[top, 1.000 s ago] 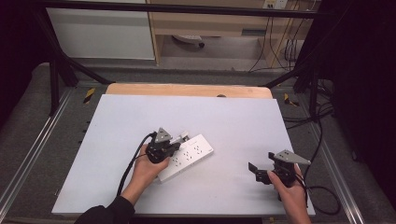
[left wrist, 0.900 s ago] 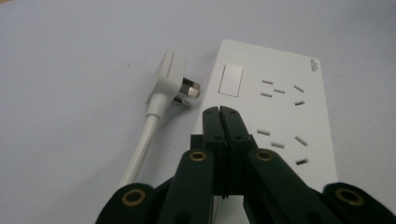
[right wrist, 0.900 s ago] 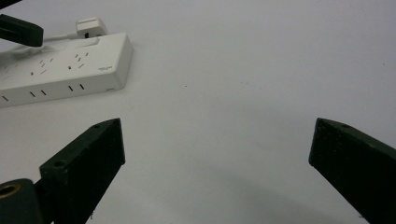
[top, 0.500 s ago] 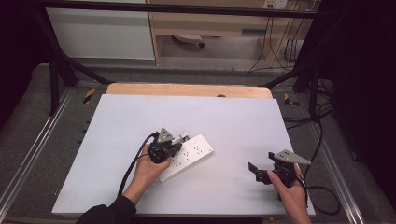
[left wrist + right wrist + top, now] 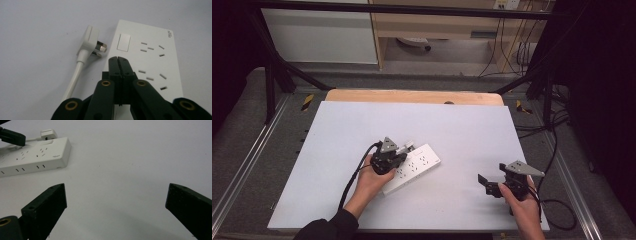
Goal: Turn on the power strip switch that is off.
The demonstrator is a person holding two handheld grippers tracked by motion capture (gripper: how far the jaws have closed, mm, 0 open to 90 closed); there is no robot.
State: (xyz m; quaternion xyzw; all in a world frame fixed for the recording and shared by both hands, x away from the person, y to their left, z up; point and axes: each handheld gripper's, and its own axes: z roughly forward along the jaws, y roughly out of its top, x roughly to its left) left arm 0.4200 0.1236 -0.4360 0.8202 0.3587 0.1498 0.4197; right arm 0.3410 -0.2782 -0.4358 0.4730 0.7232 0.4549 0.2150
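Left tool (image 5: pixel 401 156): jaws clenched together, nothing between them. In the left gripper view the joined tips (image 5: pixel 118 60) sit over the near-left part of the power strip (image 5: pixel 147 57), just right of the plug; contact with the strip's face cannot be told.

Plug (image 5: pixel 89 41): white, lying loose on the desk (image 5: pixel 337 130) just left of the strip, prongs pointing toward the strip's edge, not in any socket. Its white cable (image 5: pixel 73 80) runs back toward the near side.

Power strip: white, lying flat and angled, left of the desk's centre (image 5: pixel 417 165).

Right tool (image 5: pixel 493 184): jaws released and spread wide, holding nothing, near the right near corner of the desk, well apart from the strip.

Step in hand, as judged: the left tool steadies or presses the strip, or is poised beside the plug; plugging in not yet done. Next move would call for opening the left jaws to take the plug body, or bringing the right tool across to grip it, then lining the prongs with a socket while the strip is kept from sliding.

Count: one strip, one plug, one cable, two tools. One rocker switch (image 5: pixel 124 42) on the strip; socket groups not all visible.
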